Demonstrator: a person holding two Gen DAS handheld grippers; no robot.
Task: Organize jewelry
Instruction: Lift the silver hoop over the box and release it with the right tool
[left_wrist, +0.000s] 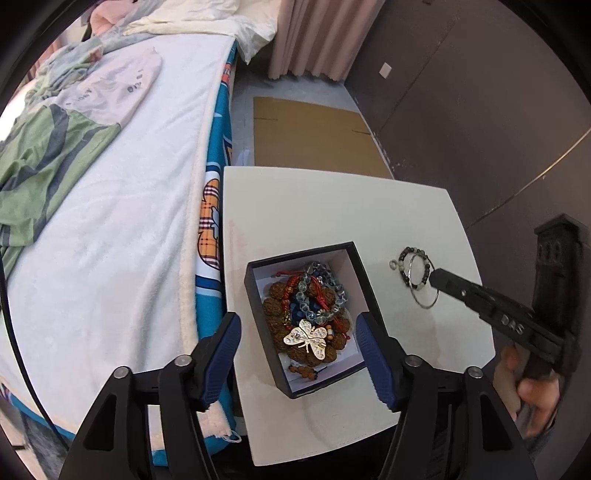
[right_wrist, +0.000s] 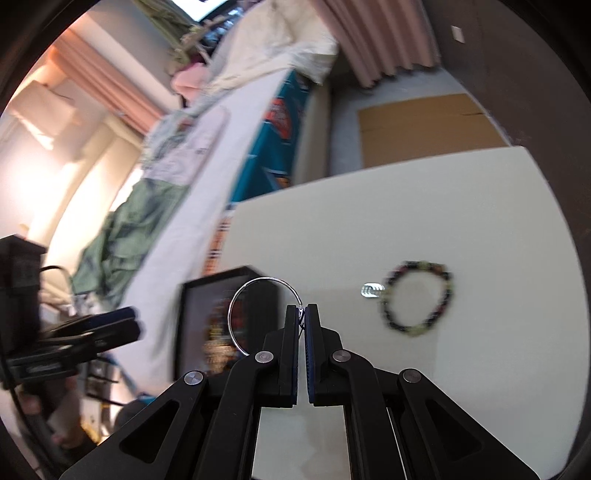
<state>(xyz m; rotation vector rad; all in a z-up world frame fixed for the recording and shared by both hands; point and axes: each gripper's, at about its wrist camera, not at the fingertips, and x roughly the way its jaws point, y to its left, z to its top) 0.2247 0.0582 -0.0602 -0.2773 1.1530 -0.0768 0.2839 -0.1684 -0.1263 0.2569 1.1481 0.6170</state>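
The right tongs (right_wrist: 302, 309) are pinching a thin silver wire bangle (right_wrist: 258, 284) above the white worktop (right_wrist: 406, 206). The left tongs (left_wrist: 299, 350) are hanging apart over the black jewelry box (left_wrist: 255, 295).

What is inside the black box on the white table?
The black box holds a butterfly brooch atop brown seed beads, a clear bead bracelet and red cords. Anything beneath the pile is covered.

Thin shiny metal bangle (right_wrist: 258, 295) — smooth matt table (right_wrist: 406, 206).
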